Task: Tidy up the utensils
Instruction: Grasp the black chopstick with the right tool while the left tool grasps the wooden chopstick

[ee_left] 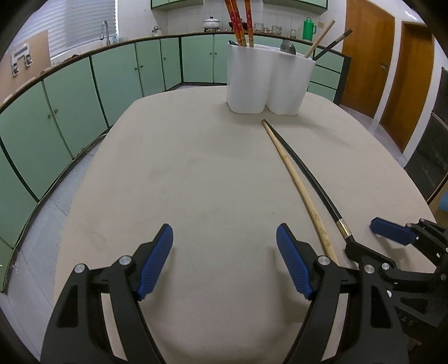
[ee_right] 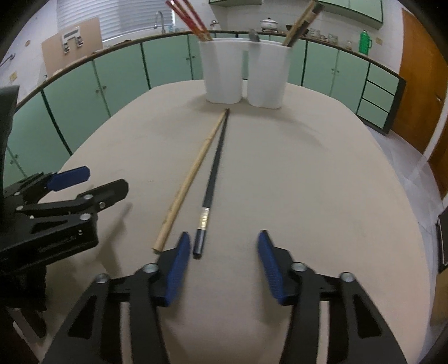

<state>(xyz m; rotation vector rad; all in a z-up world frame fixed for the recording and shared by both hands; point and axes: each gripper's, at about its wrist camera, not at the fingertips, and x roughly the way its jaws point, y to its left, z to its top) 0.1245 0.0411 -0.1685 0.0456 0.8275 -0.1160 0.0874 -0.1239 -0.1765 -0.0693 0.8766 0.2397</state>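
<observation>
**Two chopsticks left on the table, both claws released**

A wooden chopstick (ee_right: 187,182) and a black chopstick (ee_right: 214,170) lie on the beige table (ee_right: 308,182), side by side. Their far tips almost meet just in front of the white utensil holder (ee_right: 243,75), and their near ends spread apart toward the grippers. The holder stands at the far end of the table and has separate compartments. The red chopsticks (ee_right: 190,19) stand in the left one, a mixed wooden and black pair (ee_right: 301,22) in the right one, and between them something grey (ee_right: 254,36) shows, which I cannot identify.

I judge that the task is mostly done: several utensils are already sorted, and these two are left to pick up and put in, probably with the matching pair on the right.

The right gripper (ee_right: 222,252) is spread wide and holds nothing. Its left pad is just beside the near end of the black chopstick. The left gripper (ee_left: 224,252) is also wide apart and empty, above bare table, left of both chopsticks.

The right wrist view shows the near ends of both chopsticks clearly. In the left wrist view these ends are covered by the gripper bodies, but this view shows the right gripper (ee_left: 361,240) close to the black chopstick.
</observation>
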